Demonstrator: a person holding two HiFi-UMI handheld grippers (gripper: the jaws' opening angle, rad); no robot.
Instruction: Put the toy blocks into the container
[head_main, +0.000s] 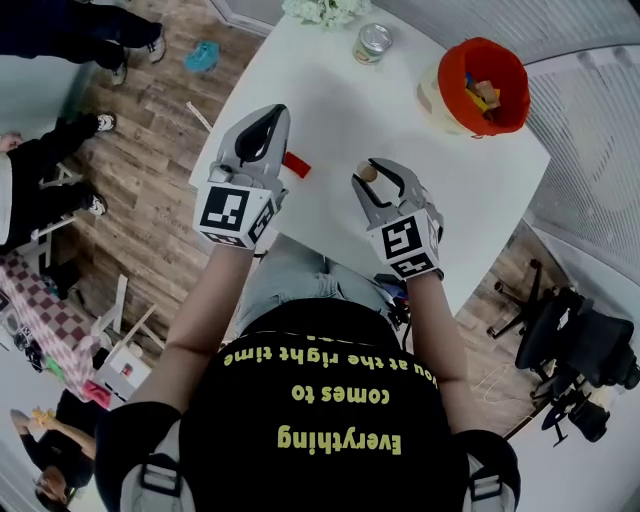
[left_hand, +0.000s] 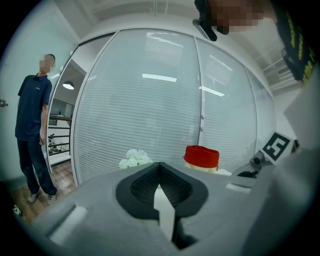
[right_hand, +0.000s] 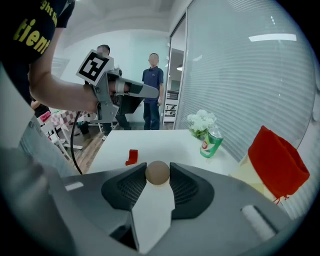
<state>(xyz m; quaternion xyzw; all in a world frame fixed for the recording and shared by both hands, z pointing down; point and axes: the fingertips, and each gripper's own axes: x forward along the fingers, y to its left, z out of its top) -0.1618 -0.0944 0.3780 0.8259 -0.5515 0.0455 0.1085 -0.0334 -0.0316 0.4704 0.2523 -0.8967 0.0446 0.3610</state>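
- Right gripper (head_main: 372, 176): jaws part open, tips clamped on a small brown ball (right_hand: 157, 173). The ball sits right at the tips, one pad on each side.
- Left gripper (head_main: 273, 114): jaws together, tips meeting, nothing between them.
- Both grippers are held above the near part of the white table (head_main: 400, 110), the left beside the right and apart from it.
- A red block (head_main: 296, 165) lies on the table, ahead and left of my right jaws and just right of my left jaws.
- The container (head_main: 450, 70), a pale tub with a red liner, stands ahead and to the right of both pairs of jaws, well apart from them. Coloured blocks show inside it.
- A green can (right_hand: 212, 141) stands ahead of the right jaws, a little right of the ball, near the far table edge.
- White flowers (right_hand: 201, 121) sit just behind the can, and ahead and slightly left of my left tips.
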